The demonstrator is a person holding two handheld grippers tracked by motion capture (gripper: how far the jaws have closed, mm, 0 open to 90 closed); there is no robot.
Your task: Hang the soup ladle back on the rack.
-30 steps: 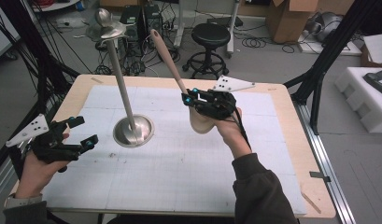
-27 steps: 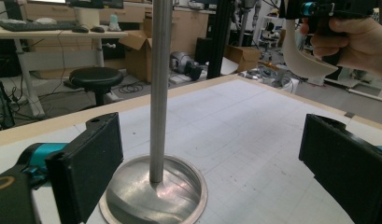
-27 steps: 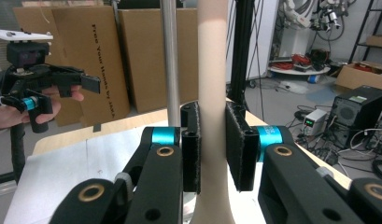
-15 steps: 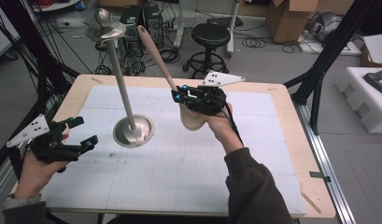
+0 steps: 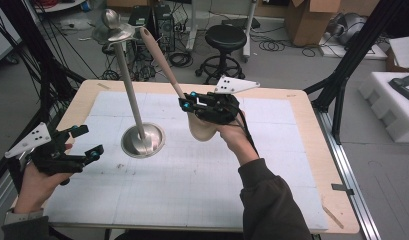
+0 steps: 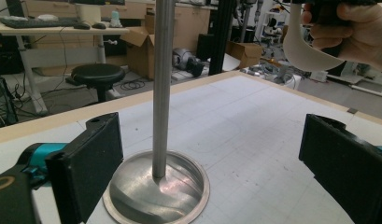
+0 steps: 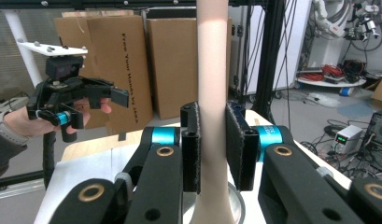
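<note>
Beige plastic shoehorn-looking scoop with a long tapered handle (image 5: 164, 62) is sitting clamped in the right hand-held gripper (image 5: 192, 104), which is hanging above the middle of the table. In the right gripper view both pads are pressing flat on the handle (image 7: 211, 93), so the jaws are nearly shut around it. The handle is tilting up and away toward the far left, with the wide curved blade (image 5: 202, 131) dangling below the person's hand, clear of the surface.

Just left of it, a tall brushed-steel stand with a round dished base (image 5: 143, 141) is standing on the table, its thin pole leaning a bit and topped by a small steel saucer and knob (image 5: 113, 29). Nothing is lying in the base dish.

The left hand-held gripper (image 5: 84, 142) is hovering near the table's left edge, jaws wide open and gripping nothing, aiming at the stand.

The table (image 5: 292, 100) is pale wood covered by a white gridded mat (image 5: 192, 190). Behind it a black round stool (image 5: 227, 37), cardboard boxes (image 5: 312, 20) and loose cables are crowding the grey floor.
</note>
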